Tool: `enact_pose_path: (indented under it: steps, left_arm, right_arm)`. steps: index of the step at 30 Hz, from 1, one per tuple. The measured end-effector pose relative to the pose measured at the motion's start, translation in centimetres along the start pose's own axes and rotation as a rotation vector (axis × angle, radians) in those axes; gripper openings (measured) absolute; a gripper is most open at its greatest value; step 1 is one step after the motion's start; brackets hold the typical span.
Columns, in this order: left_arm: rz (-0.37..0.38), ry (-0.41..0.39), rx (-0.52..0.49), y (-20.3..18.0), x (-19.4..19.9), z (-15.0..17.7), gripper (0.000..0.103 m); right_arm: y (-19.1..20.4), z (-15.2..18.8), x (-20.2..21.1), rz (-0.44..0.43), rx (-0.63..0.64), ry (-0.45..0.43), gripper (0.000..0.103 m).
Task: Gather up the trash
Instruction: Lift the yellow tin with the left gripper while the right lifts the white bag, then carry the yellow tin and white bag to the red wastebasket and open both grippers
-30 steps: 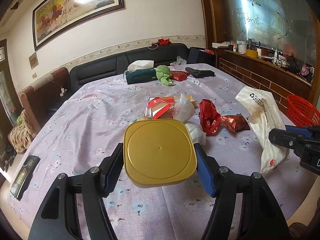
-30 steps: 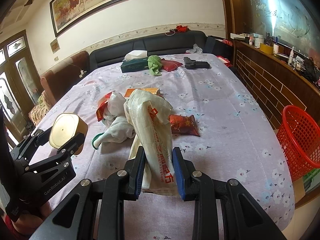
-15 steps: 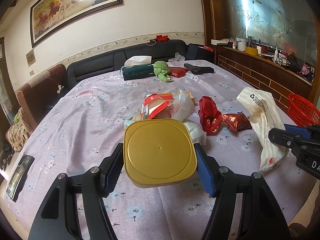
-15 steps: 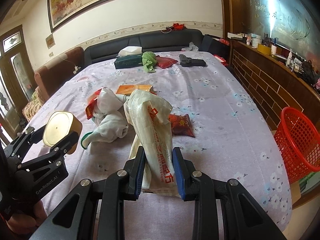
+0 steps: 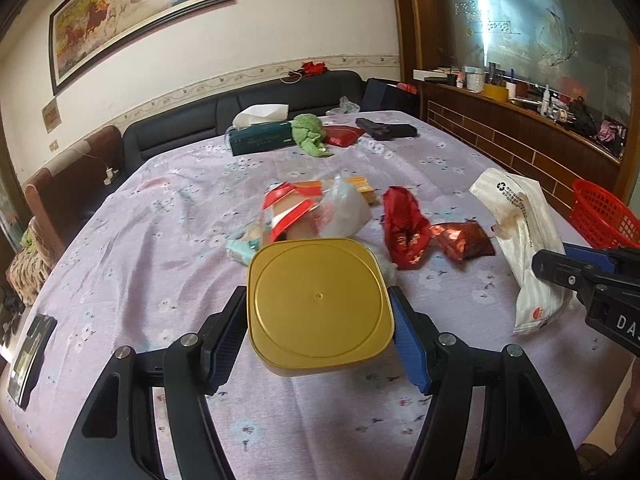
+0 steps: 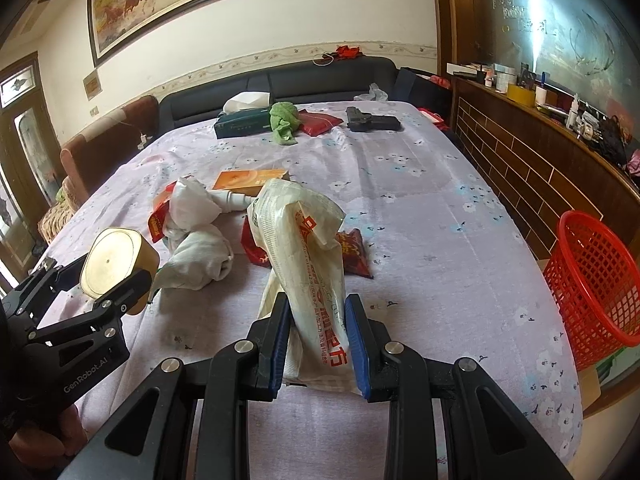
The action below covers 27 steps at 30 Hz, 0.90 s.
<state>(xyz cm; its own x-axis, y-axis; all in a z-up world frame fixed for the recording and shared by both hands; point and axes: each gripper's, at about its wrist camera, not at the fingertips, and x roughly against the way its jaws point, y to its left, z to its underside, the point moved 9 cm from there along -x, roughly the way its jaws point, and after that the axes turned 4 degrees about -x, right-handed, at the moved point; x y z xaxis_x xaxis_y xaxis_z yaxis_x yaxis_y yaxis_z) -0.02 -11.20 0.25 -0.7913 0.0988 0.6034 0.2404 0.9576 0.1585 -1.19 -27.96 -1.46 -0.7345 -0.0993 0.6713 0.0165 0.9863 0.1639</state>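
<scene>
- While both hands carry trash, the left gripper [image 5: 318,336] clamps a gold tub [image 5: 318,304] between its fingers, lifted for binning.
- Right gripper [image 6: 318,346] pinches a white bag [image 6: 310,280] narrowly; the red basket [image 6: 592,280] waits right of its fingers.

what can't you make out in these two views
- Gold square-lidded container: the body is hidden under its lid in the left wrist view.
- Red mesh basket: its inside is unseen and its base is hidden behind the table edge in the right wrist view.
- White printed plastic bag: its contents are hidden.
</scene>
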Motion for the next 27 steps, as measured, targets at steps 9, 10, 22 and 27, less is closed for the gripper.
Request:
enact_pose_path:
  steps: [9, 10, 22, 27]
  left_arm:
    - [0.189, 0.006, -0.046, -5.8, 1.1, -3.2, 0.066]
    - [0.212, 0.008, -0.052, -6.6, 1.2, -3.5, 0.066]
    - [0.558, 0.033, -0.168, -23.8, 2.0, -9.6, 0.067]
    - [0.672, 0.049, -0.218, -31.8, 1.8, -11.4, 0.067]
  right_arm:
    - [-5.4, -1.5, 2.5, -0.059, -0.146, -0.040, 0.030]
    - [-6.5, -1.6, 3.1, -0.057, -0.167, -0.052, 0.030]
    - [-24.5, -2.1, 10.5, 0.115, -0.451, -0.201, 0.030]
    - [-29.8, -2.3, 12.9, 0.180, -0.514, -0.243, 0.030]
